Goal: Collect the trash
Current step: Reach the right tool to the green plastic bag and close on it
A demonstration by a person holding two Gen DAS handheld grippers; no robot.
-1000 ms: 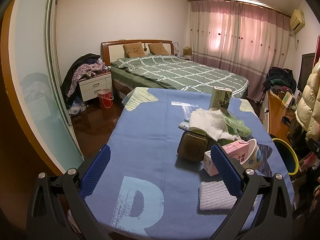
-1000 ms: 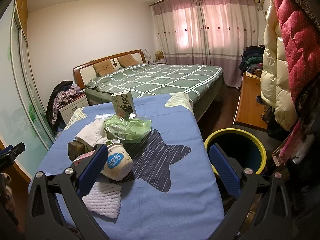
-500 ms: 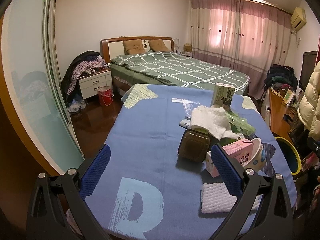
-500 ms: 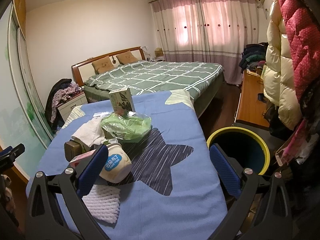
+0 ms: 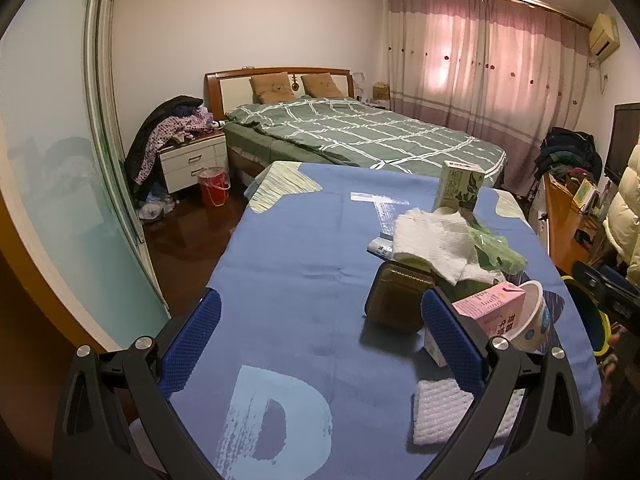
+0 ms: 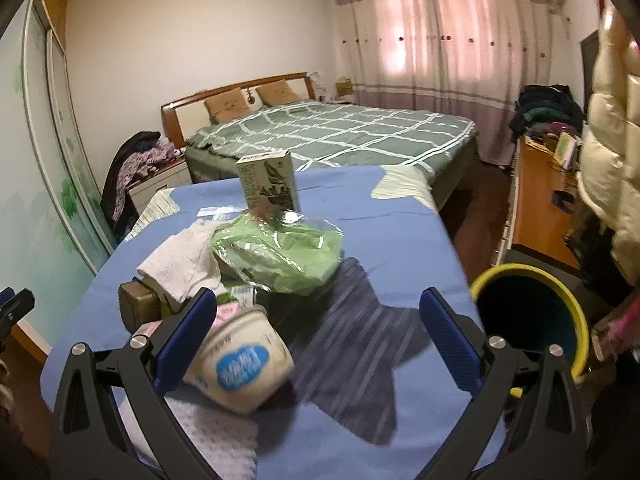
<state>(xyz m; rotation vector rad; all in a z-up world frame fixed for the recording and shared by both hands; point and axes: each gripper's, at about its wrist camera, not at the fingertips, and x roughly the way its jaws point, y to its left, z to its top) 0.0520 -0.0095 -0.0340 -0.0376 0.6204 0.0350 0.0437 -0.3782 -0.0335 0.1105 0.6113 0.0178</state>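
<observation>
Trash lies on a blue-clothed table (image 5: 288, 264): a white paper cup (image 6: 244, 364) on its side, a pink carton (image 5: 492, 312), a brown box (image 5: 398, 300), a white cloth (image 5: 434, 240), a green plastic bag (image 6: 276, 248), a green-and-white carton (image 6: 268, 180) standing upright, and a white foam pad (image 5: 440, 412). My left gripper (image 5: 320, 332) is open and empty above the table's near edge. My right gripper (image 6: 316, 340) is open and empty, its left finger close beside the cup. A yellow-rimmed bin (image 6: 532, 316) stands right of the table.
A bed with a green checked cover (image 5: 360, 136) lies beyond the table. A white nightstand (image 5: 192, 160) piled with clothes and a red bucket (image 5: 214, 186) stand at the left. A wooden desk (image 6: 540, 200) and hanging coats (image 6: 612, 152) are on the right.
My right gripper has moved forward and left toward the cup, which now sits larger between its fingers. My left gripper has moved slightly forward over the table.
</observation>
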